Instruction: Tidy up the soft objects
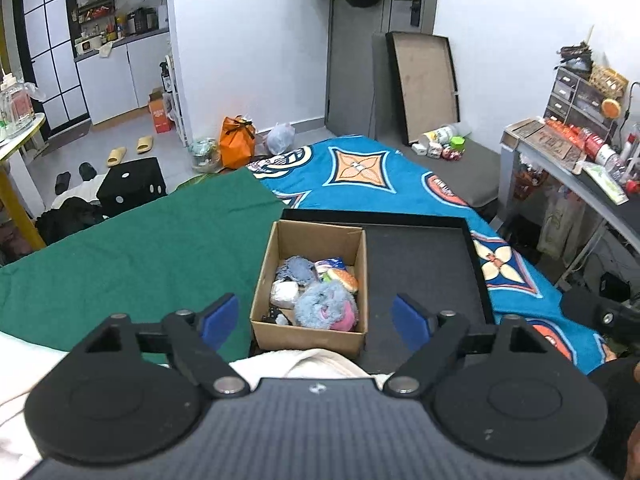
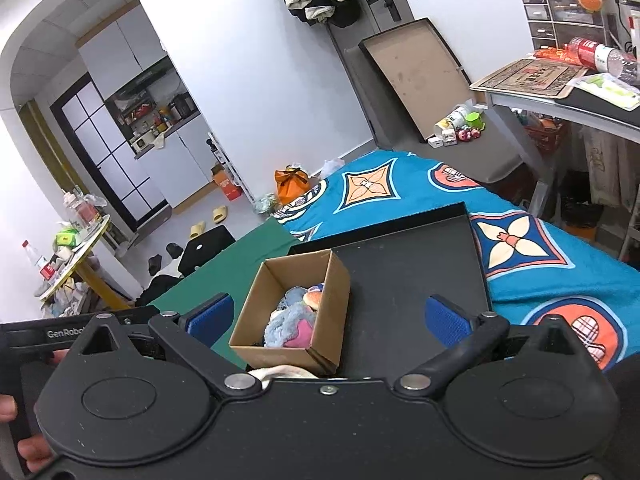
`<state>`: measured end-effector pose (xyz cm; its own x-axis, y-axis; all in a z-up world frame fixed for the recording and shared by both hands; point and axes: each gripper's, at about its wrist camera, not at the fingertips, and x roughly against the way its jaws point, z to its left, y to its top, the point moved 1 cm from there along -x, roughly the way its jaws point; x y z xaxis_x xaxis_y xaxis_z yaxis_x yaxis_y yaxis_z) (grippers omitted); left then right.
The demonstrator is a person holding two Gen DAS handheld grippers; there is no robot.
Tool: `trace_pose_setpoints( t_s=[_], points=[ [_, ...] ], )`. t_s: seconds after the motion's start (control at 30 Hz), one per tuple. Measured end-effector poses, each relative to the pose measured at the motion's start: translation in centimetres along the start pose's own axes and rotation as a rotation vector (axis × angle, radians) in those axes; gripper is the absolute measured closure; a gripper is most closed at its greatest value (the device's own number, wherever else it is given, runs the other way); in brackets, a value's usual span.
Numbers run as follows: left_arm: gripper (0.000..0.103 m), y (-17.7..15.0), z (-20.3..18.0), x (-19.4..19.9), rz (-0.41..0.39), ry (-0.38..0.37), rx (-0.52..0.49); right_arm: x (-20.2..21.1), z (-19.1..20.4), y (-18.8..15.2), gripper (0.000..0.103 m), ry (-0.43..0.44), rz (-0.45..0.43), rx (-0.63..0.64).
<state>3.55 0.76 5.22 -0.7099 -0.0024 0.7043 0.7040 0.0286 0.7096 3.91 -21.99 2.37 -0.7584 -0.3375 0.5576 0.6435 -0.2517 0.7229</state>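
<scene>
Your left gripper (image 1: 316,320) has its 2 fingers spread wide apart, holding nothing; the blue pads (image 1: 219,320) are ribbed rubbery slabs on matte black linkages with round steel pivot pins. Your right gripper (image 2: 329,320) is likewise spread wide and empty, its textured blue pads (image 2: 448,318) framing the scene. Straight ahead at 12 o'clock between the left fingers sits the cardboard box (image 1: 308,332), a small square open-topped carton of plain brown corrugated board, standing upright. Inside it lie the soft objects: a shaggy light-blue and pink plush (image 1: 326,308) at the near side, a nubby blue-grey chenille piece (image 1: 297,269) at the far side, a smooth burger-shaped squishy (image 1: 344,279) at 1 o'clock, and a white lumpy piece (image 1: 285,293) at the left wall. The box stands in the left part of a flat black tray (image 1: 424,264), a shallow rectangle with a low raised rim and a matte, faintly grainy floor. At 10 o'clock a plain green cloth (image 1: 132,248) spreads, slightly wrinkled; at 2 o'clock lies a teal blanket (image 1: 372,168) with orange diamond and oval motifs. A cream fleecy fabric (image 1: 304,362) bunches just under the near box wall.
</scene>
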Motion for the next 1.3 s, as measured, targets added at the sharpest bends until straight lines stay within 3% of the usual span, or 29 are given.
trace_pose_setpoints(
  t_s=[0.53,0.87,1.3],
  points=[
    [0.001,-1.9,-0.1,3.7,-0.03,-0.017,0.013,2.9,0.0,-2.2,0.0,-0.094,-0.006,0.046],
    [0.001,-4.4,-0.1,4.1,-0.035,-0.011,-0.004,4.4,0.0,-3.2,0.0,-0.137,-0.032,0.051],
    [0.001,-6.1,-0.3,4.4,-0.012,-0.007,-0.028,4.9,-0.2,-5.1,0.0,-0.157,0.0,0.065]
  ],
)
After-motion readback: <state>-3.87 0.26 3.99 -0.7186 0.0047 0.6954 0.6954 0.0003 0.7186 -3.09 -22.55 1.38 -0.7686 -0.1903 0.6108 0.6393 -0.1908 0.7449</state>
